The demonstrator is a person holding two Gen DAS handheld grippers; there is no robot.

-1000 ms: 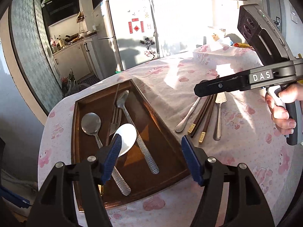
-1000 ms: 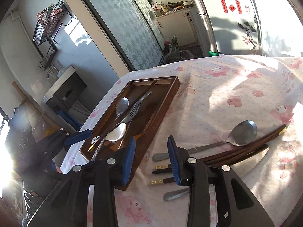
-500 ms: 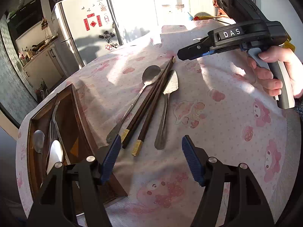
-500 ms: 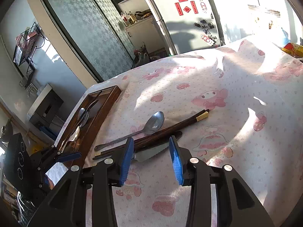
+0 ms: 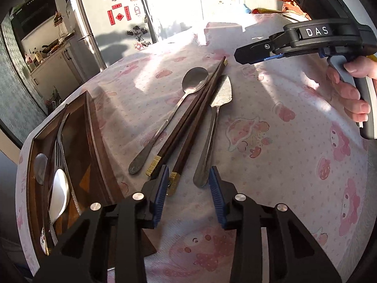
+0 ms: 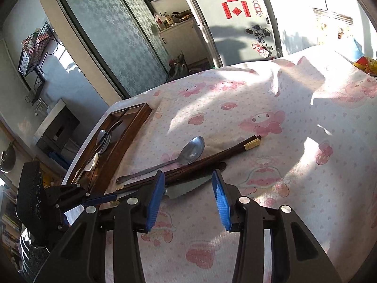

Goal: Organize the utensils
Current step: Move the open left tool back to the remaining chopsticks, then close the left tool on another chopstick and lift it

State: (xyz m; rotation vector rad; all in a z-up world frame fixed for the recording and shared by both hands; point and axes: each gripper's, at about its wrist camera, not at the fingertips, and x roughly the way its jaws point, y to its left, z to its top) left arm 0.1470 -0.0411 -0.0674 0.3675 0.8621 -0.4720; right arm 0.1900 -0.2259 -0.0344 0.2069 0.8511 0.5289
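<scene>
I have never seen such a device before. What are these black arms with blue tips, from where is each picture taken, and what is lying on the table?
There is no robot. A person holds a hand-operated gripper in each hand, and a camera on each one looks forward along its two fingers.

One picture comes from the left gripper; the right gripper and the hand holding it show at its upper right. The other picture comes from the right gripper.

On the pink-patterned tablecloth lie a spoon, dark chopsticks and a serrated knife, side by side. A wooden tray at the left already holds several utensils.

Neither gripper holds anything. The left jaws have just been closing near the handle ends of a chopstick and the knife, without pressing on them.
</scene>
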